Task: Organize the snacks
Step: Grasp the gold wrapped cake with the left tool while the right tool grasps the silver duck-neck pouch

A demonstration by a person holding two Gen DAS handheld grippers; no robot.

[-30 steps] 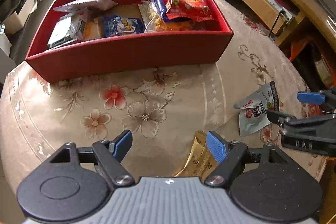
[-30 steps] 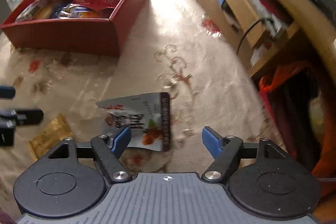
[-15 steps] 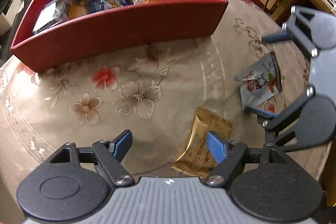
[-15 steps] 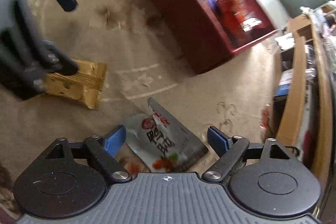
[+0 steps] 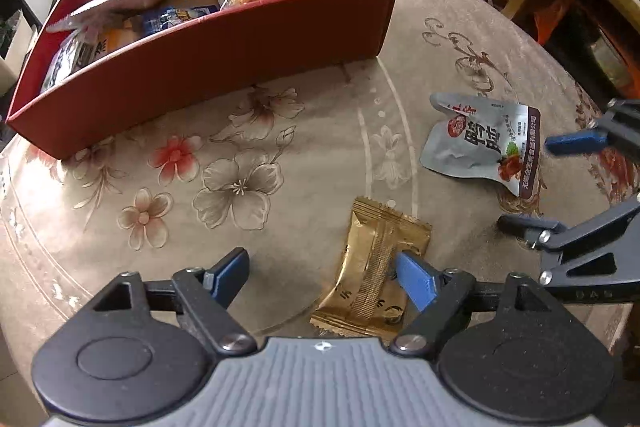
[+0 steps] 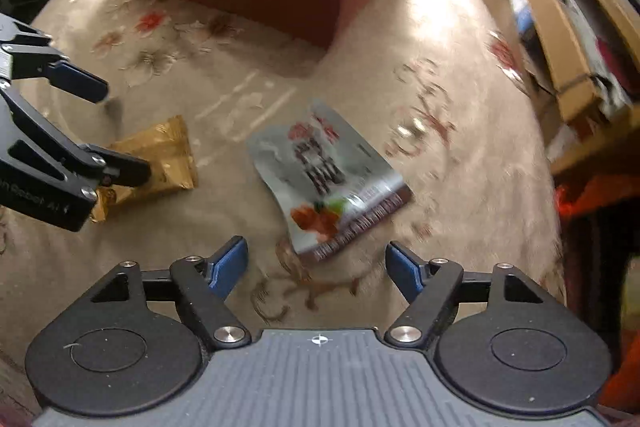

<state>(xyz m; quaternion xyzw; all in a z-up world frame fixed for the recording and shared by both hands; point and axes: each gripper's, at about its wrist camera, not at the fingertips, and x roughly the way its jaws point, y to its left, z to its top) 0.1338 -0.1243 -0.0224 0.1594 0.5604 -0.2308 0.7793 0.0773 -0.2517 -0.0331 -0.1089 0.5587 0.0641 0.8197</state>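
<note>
Care is called for at the lower edge of both views, where each tool is poised over one flat packet on the flowered table (image 5: 120,155). The left gripper (image 5: 320,275) is seen low in the left wrist view with its jaws spread wide and nothing between them; its right blue pad overlaps the gold wrapper (image 5: 376,275), so the tool is judged to need a shift to the right before closing, so that the packet sits centred between the pads. A thin, slippery wrapper of this kind is best pinched by a raised seam or edge, with the tips brought low to the cloth.

The right gripper (image 6: 316,263) is likewise held released and empty, pointed at the silver pouch (image 6: 324,183), which lies just ahead of the tips at the centre of the right wrist view, apart from them. The pouch is curled, so a lifted edge is offered for the pinch.

Farther off, toward the upper left of both frames, the red box (image 5: 224,55) is seen holding several snacks already; both loose packets lie well short of it.
</note>
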